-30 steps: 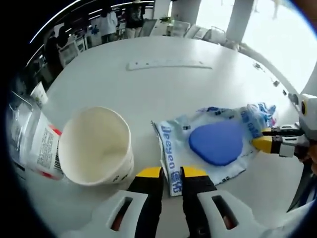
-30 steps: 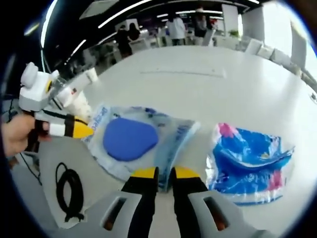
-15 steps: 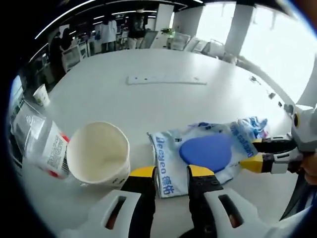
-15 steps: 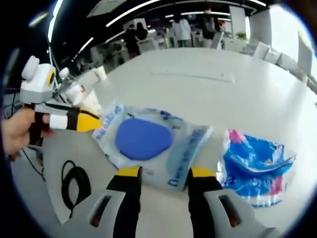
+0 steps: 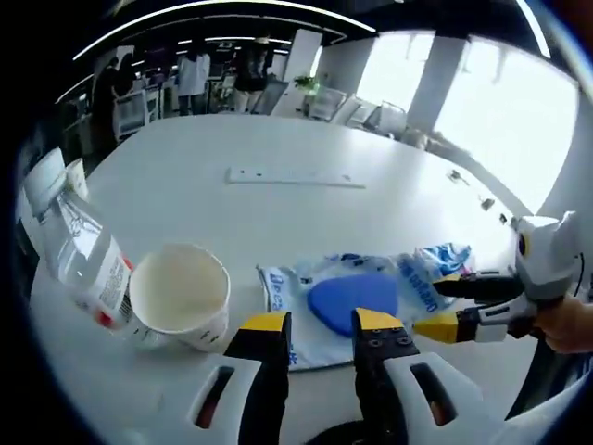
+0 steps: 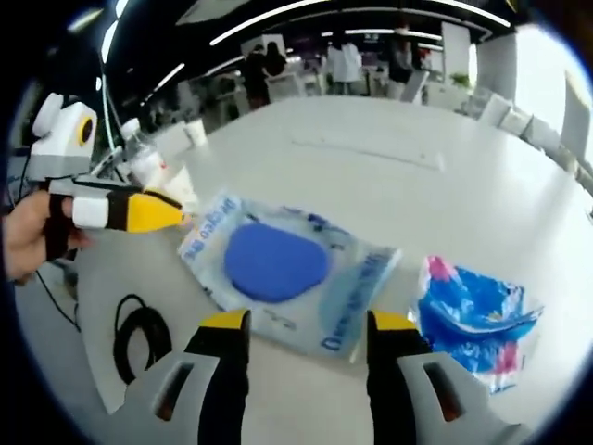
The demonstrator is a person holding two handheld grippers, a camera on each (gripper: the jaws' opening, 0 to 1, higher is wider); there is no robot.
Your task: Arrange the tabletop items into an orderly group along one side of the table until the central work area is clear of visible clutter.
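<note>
Clear plastic with blue print wraps a blue pad; this packet (image 5: 347, 298) (image 6: 283, 271) is seen lying flat on the white desk (image 5: 278, 213), freed. Both sets of fingers, closed on its edges a second ago, are now parted wide and hold nothing: left gripper (image 5: 320, 326), right gripper (image 6: 301, 326). Placement seems done. A paper cup (image 5: 181, 301), a bottle (image 5: 79, 264) and a blue wrapper (image 6: 473, 311) are left nearby.
</note>
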